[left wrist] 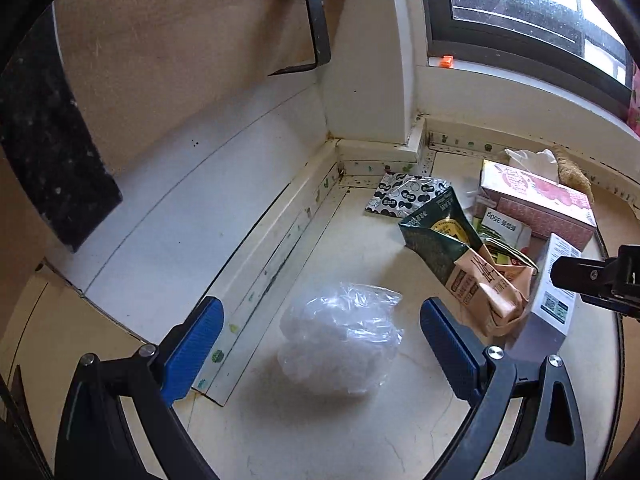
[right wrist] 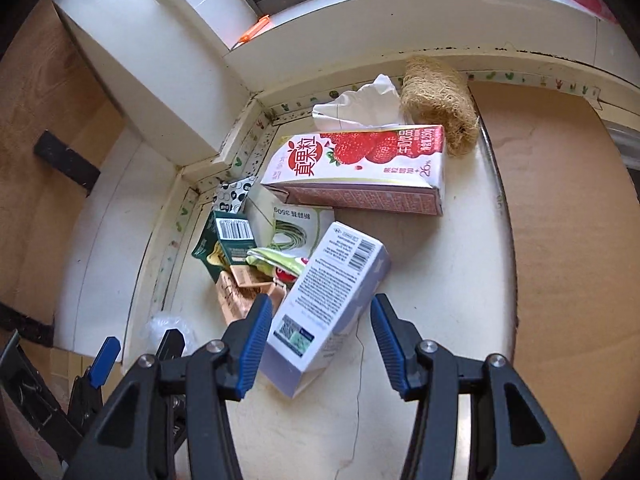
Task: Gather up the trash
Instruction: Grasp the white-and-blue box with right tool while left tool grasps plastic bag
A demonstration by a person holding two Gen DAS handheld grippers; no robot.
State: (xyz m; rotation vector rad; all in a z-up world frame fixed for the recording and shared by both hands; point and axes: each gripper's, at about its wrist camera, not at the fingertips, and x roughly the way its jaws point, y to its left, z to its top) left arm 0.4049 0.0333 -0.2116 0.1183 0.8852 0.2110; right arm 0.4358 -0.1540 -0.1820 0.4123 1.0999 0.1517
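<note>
Landmark: strawberry milk carton [right wrist: 360,168], lying flat on the pale surface [right wrist: 432,272] by the window corner.
- Lavender box [right wrist: 332,300]: just in front of the carton, between the right gripper [right wrist: 318,344] fingers, spread apart, not touching it.
- Crumpled clear plastic bag [left wrist: 344,332]: well left of the carton, between the left gripper [left wrist: 322,344] fingers, spread wide, no contact.
- Tissue [right wrist: 360,106], fibre scrubber [right wrist: 438,100]: behind the carton.
- Green pouch [left wrist: 436,236], tan carton [left wrist: 488,292]: left of the carton.

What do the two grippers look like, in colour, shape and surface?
Both look alike. The left gripper and the right gripper each have two flat blue fingers with finely ribbed faces. The fingers sit on black angular link arms that have triangular cut-outs and are joined by round silver bolts. No cables, markings or sleeves are visible.
</note>
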